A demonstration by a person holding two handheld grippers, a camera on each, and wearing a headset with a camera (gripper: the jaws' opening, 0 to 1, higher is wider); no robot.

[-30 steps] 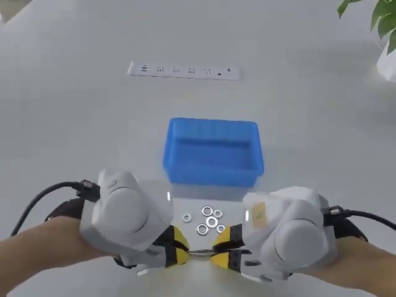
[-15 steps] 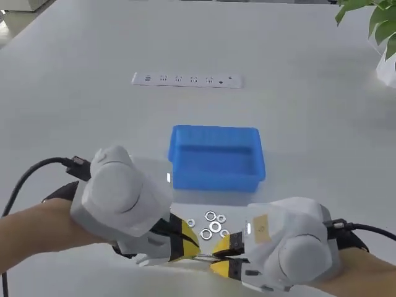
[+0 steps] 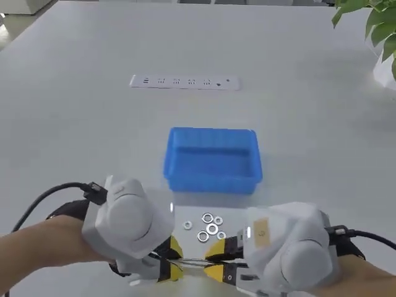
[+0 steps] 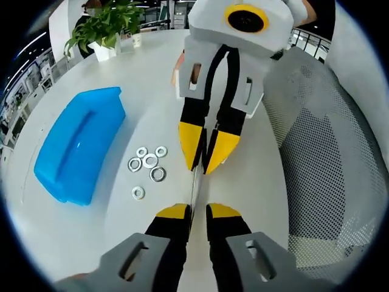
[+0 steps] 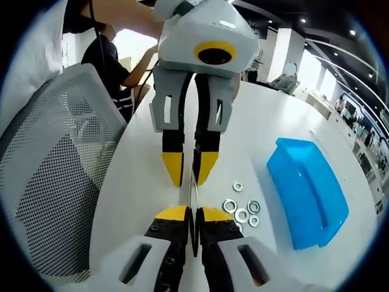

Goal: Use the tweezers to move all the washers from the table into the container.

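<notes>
Several steel washers (image 3: 209, 226) (image 4: 149, 163) (image 5: 241, 210) lie loose on the white table, just in front of the blue container (image 3: 210, 179) (image 4: 76, 146) (image 5: 307, 191), which looks empty. Nearer me the two grippers face each other tip to tip, with thin tweezers (image 3: 193, 262) (image 4: 194, 188) (image 5: 194, 194) bridging them. My right gripper (image 3: 215, 261) (image 5: 194, 214) (image 4: 203, 161) is shut on one end of the tweezers. My left gripper (image 3: 173, 261) (image 4: 197, 212) (image 5: 189, 173) has the other end between its jaws, with a narrow gap showing beside the tweezers.
A white power strip (image 3: 184, 81) lies beyond the container. A potted plant (image 3: 371, 25) stands at the far right corner. A mesh chair (image 4: 316, 152) (image 5: 55, 152) is at the table's near edge. A person (image 5: 103, 48) stands behind it.
The left gripper has come down from its raised, tilted pose to level with the right gripper. The tweezers still span the two. Washers and container are unmoved.
</notes>
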